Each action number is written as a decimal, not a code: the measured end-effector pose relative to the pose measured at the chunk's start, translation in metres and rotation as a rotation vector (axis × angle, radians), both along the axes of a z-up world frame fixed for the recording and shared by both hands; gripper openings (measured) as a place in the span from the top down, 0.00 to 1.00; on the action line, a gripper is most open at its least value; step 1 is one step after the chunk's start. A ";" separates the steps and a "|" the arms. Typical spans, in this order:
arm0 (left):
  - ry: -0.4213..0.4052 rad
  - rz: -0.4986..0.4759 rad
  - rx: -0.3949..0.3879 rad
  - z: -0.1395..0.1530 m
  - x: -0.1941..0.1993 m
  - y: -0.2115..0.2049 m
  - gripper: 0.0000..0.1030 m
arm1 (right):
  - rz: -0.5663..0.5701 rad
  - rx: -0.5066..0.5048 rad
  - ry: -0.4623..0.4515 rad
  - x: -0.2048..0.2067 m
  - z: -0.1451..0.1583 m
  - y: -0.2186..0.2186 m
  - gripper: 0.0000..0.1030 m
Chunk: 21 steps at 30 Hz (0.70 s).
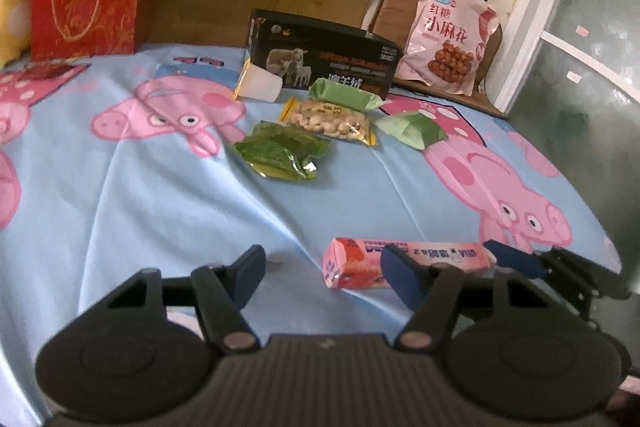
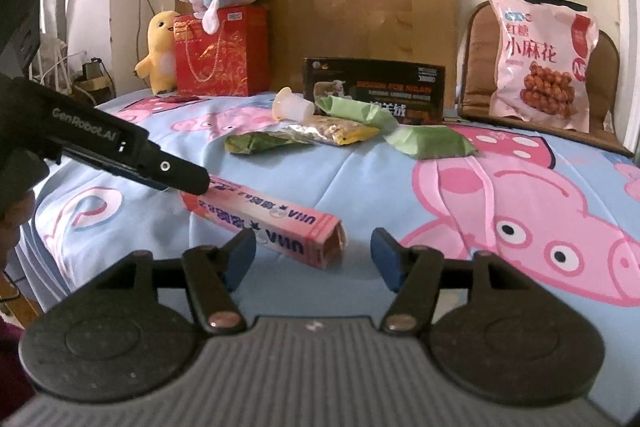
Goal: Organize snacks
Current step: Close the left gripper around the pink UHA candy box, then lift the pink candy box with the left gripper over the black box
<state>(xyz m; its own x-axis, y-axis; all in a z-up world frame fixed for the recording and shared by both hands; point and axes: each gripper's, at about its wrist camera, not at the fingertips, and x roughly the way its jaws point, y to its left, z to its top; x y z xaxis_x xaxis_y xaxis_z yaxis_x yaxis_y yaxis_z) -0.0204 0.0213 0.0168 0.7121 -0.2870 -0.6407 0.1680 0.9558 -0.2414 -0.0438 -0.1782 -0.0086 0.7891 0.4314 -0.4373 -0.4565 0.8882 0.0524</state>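
Left gripper (image 1: 320, 273): spread, nothing pinched.
Right gripper (image 2: 314, 255): spread, empty.
Candy box (image 2: 264, 223): flat on sheet (image 2: 380, 183), between both tools, near end between right jaws.
Advice: box to be centred before closing.

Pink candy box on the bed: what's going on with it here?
A person holds a gripper in each hand over the cartoon bedsheet. The pink candy box lies flat between them, gripped by neither. The left gripper and right gripper both stand open. Other snacks sit further back by the black box.
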 end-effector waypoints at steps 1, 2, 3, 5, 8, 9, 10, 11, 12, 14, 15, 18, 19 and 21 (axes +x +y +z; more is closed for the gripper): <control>-0.007 0.000 0.012 0.001 -0.001 -0.001 0.38 | 0.001 -0.002 0.000 0.000 0.000 0.000 0.38; -0.010 -0.003 0.018 0.001 -0.001 -0.002 0.40 | 0.000 -0.003 0.002 0.001 0.000 0.000 0.40; -0.012 -0.006 0.021 0.002 -0.001 -0.002 0.42 | -0.002 -0.001 0.007 0.001 0.000 -0.001 0.41; -0.012 -0.017 0.024 0.003 -0.001 -0.002 0.47 | -0.008 0.009 0.021 0.004 0.001 -0.003 0.43; 0.003 -0.041 0.000 0.004 0.000 0.000 0.51 | -0.012 0.028 0.037 0.005 0.000 -0.006 0.45; 0.013 -0.049 -0.018 0.003 0.001 0.001 0.51 | -0.011 0.030 0.037 0.004 0.000 -0.005 0.45; 0.025 -0.057 -0.037 0.002 0.002 0.003 0.51 | -0.009 0.029 0.036 0.004 0.000 -0.005 0.45; 0.040 -0.068 -0.059 0.001 0.003 0.004 0.51 | -0.005 0.028 0.036 0.004 -0.001 -0.004 0.46; 0.061 -0.083 -0.083 -0.001 0.005 0.004 0.52 | -0.001 0.027 0.036 0.004 -0.001 -0.003 0.48; 0.064 -0.100 -0.087 -0.002 0.006 0.002 0.55 | 0.009 0.026 0.032 0.004 -0.002 -0.002 0.54; 0.063 -0.107 -0.083 -0.002 0.006 0.000 0.57 | 0.017 0.024 0.030 0.005 -0.001 0.000 0.62; 0.060 -0.106 -0.056 -0.001 0.005 -0.007 0.58 | 0.019 -0.001 0.014 0.003 -0.001 0.005 0.64; 0.058 -0.108 -0.054 -0.001 0.005 -0.007 0.58 | 0.019 -0.001 0.012 0.003 -0.001 0.005 0.64; 0.054 -0.110 -0.059 0.000 0.006 -0.006 0.60 | 0.013 0.013 0.016 0.004 0.000 0.003 0.65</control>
